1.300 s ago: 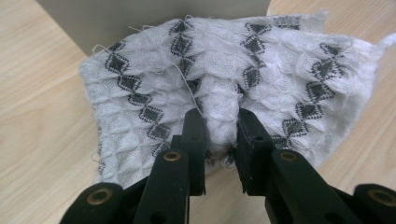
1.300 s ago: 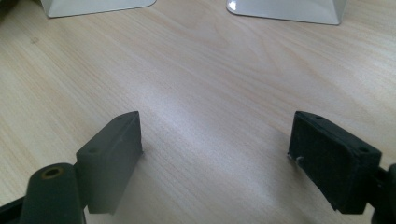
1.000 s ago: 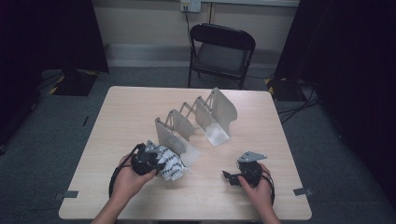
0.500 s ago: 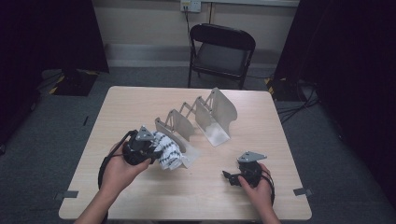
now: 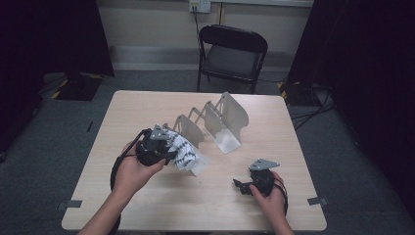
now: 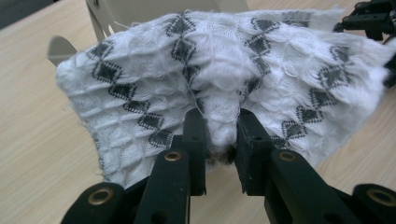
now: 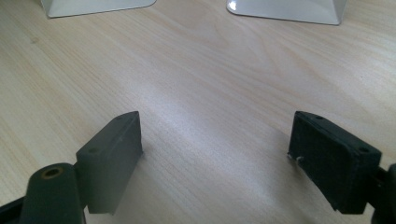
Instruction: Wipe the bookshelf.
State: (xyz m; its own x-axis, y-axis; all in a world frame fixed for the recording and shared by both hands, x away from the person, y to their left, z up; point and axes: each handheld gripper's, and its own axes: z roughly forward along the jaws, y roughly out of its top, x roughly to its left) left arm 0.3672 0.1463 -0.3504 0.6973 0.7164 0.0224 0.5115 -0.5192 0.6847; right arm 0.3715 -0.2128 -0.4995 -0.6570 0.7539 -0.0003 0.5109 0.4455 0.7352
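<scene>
A white knitted cloth with black diamond patterns (image 6: 224,79) hangs bunched in my left gripper (image 6: 217,135), whose jaws are shut on a fold of it. From above, the cloth (image 5: 183,152) is held above the table beside the near end of a folding metal rack (image 5: 215,122), and my left gripper (image 5: 164,149) is in the person's left hand. My right gripper (image 5: 241,186) rests low near the table's front right. Its jaws stand wide open (image 7: 215,144) over bare wood with nothing between them.
The metal rack has several upright leaves running diagonally across the wooden table (image 5: 147,105). Two of its base plates (image 7: 93,7) lie just beyond my right gripper. A black folding chair (image 5: 230,54) stands behind the table's far edge.
My left gripper has lifted the cloth up off the table and slightly toward the far side. The right gripper has stayed where it was.
</scene>
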